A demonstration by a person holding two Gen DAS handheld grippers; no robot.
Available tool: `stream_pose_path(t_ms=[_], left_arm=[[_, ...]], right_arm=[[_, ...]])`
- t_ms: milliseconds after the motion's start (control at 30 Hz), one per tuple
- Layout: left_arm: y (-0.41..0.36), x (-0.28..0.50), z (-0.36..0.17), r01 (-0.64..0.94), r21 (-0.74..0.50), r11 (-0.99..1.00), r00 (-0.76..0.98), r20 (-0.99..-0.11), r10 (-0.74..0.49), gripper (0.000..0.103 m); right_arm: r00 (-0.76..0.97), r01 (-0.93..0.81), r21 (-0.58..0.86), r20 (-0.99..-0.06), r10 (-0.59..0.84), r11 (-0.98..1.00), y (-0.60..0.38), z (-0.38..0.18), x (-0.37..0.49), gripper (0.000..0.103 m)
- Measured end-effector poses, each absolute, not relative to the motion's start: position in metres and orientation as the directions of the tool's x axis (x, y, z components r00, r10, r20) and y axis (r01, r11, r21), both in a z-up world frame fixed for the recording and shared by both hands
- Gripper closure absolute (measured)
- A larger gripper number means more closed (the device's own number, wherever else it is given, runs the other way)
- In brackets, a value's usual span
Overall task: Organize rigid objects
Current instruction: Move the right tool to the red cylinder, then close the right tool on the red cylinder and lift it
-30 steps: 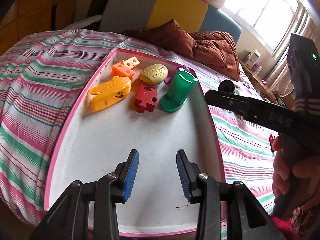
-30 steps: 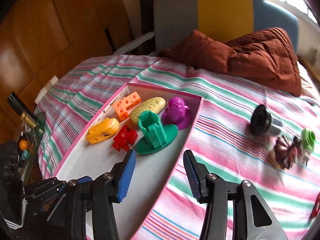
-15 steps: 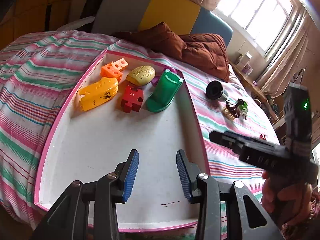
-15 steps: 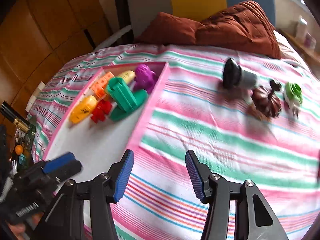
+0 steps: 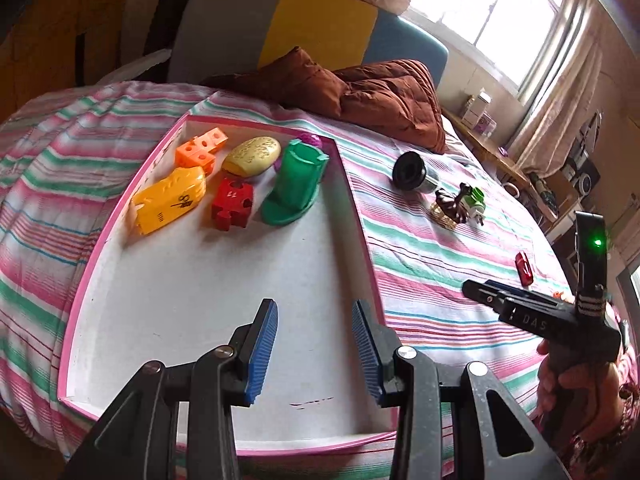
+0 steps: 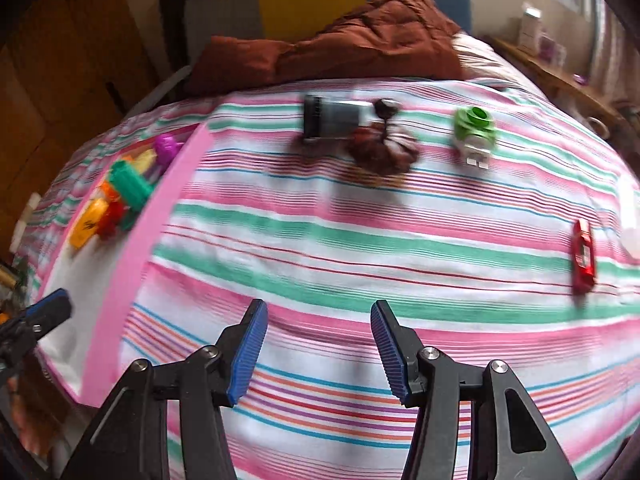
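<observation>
Left gripper (image 5: pixel 314 348): jaws apart, empty, above the tray (image 5: pixel 360 216), probably waiting.
Right gripper (image 6: pixel 318 354): jaws apart, nothing between — over the striped cover, facing loose items.
Red car (image 6: pixel 583 255): outside the tray, not yet sorted.
Green toy (image 6: pixel 473 130): farther, beside the brown ornament (image 6: pixel 384 148).

A brown quilt (image 5: pixel 384 100) lies crumpled on the striped bedspread (image 5: pixel 420 264) below a bright window (image 5: pixel 492 12).
</observation>
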State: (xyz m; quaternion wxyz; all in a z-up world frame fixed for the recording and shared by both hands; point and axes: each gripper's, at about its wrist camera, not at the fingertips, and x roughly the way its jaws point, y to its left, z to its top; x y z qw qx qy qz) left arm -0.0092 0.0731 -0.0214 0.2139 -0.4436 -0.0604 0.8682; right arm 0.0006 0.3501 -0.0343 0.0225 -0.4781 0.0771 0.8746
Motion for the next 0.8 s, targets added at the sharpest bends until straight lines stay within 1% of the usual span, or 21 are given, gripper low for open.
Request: stream_pose_path(t_ms=[167, 300, 500, 567, 733, 800], left_arm=[[0.089, -0.005, -0.014, -0.359, -0.262, -0.896, -0.518, -0.743, 0.425, 0.064], [0.1, 0.0, -0.01, -0.386, -0.246, -0.889, -0.514, -0.743, 0.429, 0.064], [0.116, 0.008, -0.004, -0.425, -0.228, -0.876, -0.508, -0.741, 0.439, 0.064], [0.121, 0.011, -0.003, -0.437, -0.224, -0.871, -0.505, -0.74, 0.444, 0.064], [0.133, 0.019, -0.001, -0.467, -0.205, -0.86, -0.497, -0.743, 0.447, 0.064], [0.137, 0.022, 0.0, -0.479, -0.193, -0.856, -0.496, -0.745, 0.446, 0.064]], right_arm=[[-0.541, -0.259, 0.049, -0.835, 0.102, -0.965, 0.406, -0.031, 0.009, 0.048], [-0.532, -0.376, 0.047, -0.829, 0.174, -0.926, 0.455, -0.024, 0.016, 0.048], [-0.538, -0.467, 0.026, -0.802, 0.261, -0.884, 0.503, -0.011, 0.023, 0.048], [-0.526, -0.495, 0.023, -0.804, 0.278, -0.869, 0.517, -0.011, 0.02, 0.048], [-0.493, -0.534, 0.059, -0.832, 0.254, -0.843, 0.546, -0.025, 0.003, 0.049], [-0.475, -0.536, 0.061, -0.847, 0.241, -0.842, 0.551, -0.032, -0.005, 0.053]])
